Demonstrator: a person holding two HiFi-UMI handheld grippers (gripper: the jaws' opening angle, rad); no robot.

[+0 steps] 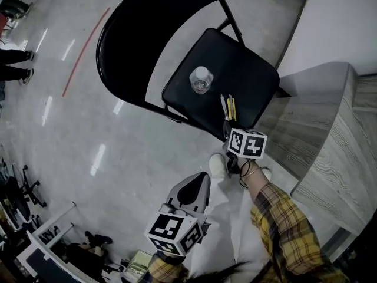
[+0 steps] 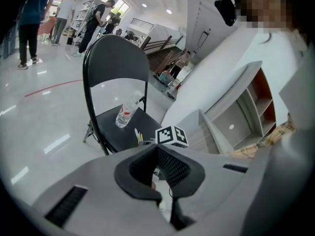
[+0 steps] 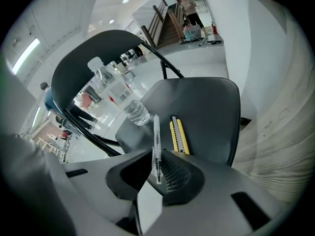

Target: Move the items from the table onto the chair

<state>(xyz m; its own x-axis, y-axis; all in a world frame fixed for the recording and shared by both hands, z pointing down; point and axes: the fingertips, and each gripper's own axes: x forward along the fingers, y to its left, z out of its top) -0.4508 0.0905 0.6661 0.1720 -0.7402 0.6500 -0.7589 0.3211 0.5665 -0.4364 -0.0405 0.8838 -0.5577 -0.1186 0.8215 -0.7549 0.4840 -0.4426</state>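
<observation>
A black folding chair [image 1: 247, 69] stands on the floor with a clear water bottle [image 1: 201, 79] upright on its seat. Beside the bottle lies a yellow utility knife [image 1: 232, 107], which also shows on the seat [image 3: 206, 107] as the knife [image 3: 176, 134] in the right gripper view. My right gripper [image 1: 227, 128] hovers at the seat's near edge, shut on a clear pen [image 3: 156, 151] that sticks out over the seat. My left gripper [image 1: 201, 180] hangs lower, off the chair, above the floor. Its jaws [image 2: 157, 149] meet with nothing between them.
The grey wood-grain table [image 1: 330, 140] stands right of the chair, with a white wall [image 1: 341, 22] behind it. My shoes [image 1: 218, 165] are below the seat's edge. A red line [image 1: 85, 52] crosses the shiny floor. People [image 2: 93, 21] stand far off.
</observation>
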